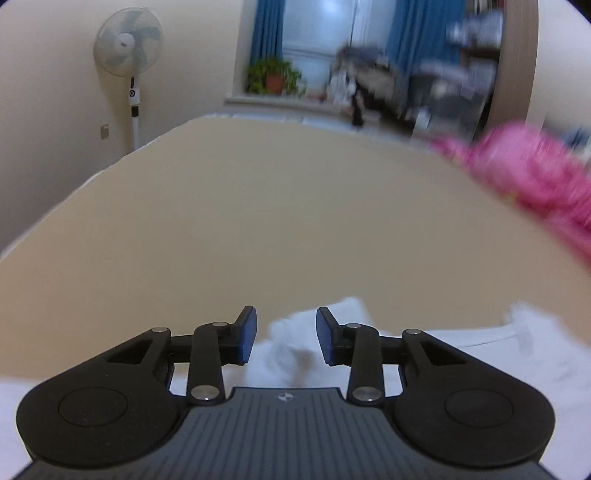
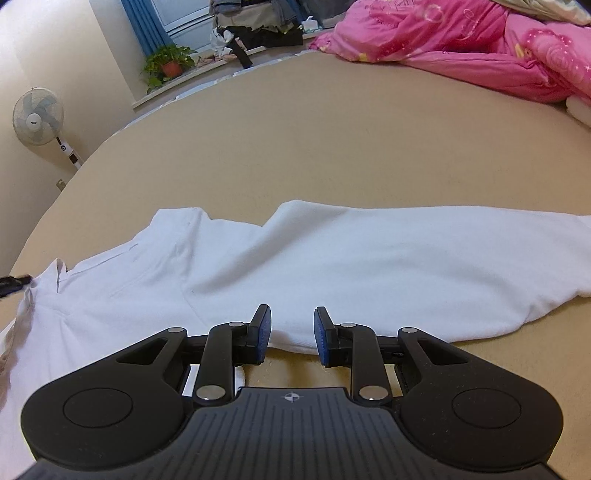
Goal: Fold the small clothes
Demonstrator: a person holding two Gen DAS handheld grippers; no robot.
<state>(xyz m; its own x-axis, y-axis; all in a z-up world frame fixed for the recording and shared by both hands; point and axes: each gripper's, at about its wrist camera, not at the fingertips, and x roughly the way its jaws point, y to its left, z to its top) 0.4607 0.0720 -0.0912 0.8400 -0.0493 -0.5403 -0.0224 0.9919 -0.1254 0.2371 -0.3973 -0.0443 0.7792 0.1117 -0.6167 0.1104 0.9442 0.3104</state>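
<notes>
A white garment (image 2: 332,254) is lying spread across the near part of a tan bed (image 2: 295,147), running from the left edge of the right wrist view to its far right, with a sleeve and collar end bunching toward the left.

The right claw (image 2: 291,334) is hovering low over the near hem of the white garment. Its 2 blue-padded fingers (image 2: 263,332) are standing apart with a modest gap between them, and the hem's edge is lying in that gap, but the pads are not pressing on the cloth — nothing is gripped.

The left claw (image 1: 286,338) is sitting over another part of the white garment (image 1: 284,350), where a rumpled fold is rising between its fingers. Its jaws are standing partly parted, and the blue pads (image 1: 247,339) are showing clear space on either side of the fold, so it is holding nothing. This view is blurring, most strongly on its right side.

A pink quilt (image 2: 461,40) is lying heaped at the far right of the bed, well apart from the garment. Beyond the bed's far edge a potted plant (image 2: 168,66) is standing on a windowsill beside blue curtains (image 1: 264,33), and a white standing fan (image 1: 127,48) is standing against the cream wall to the left. A pile of dark clutter (image 2: 255,26) is sitting near the window.
</notes>
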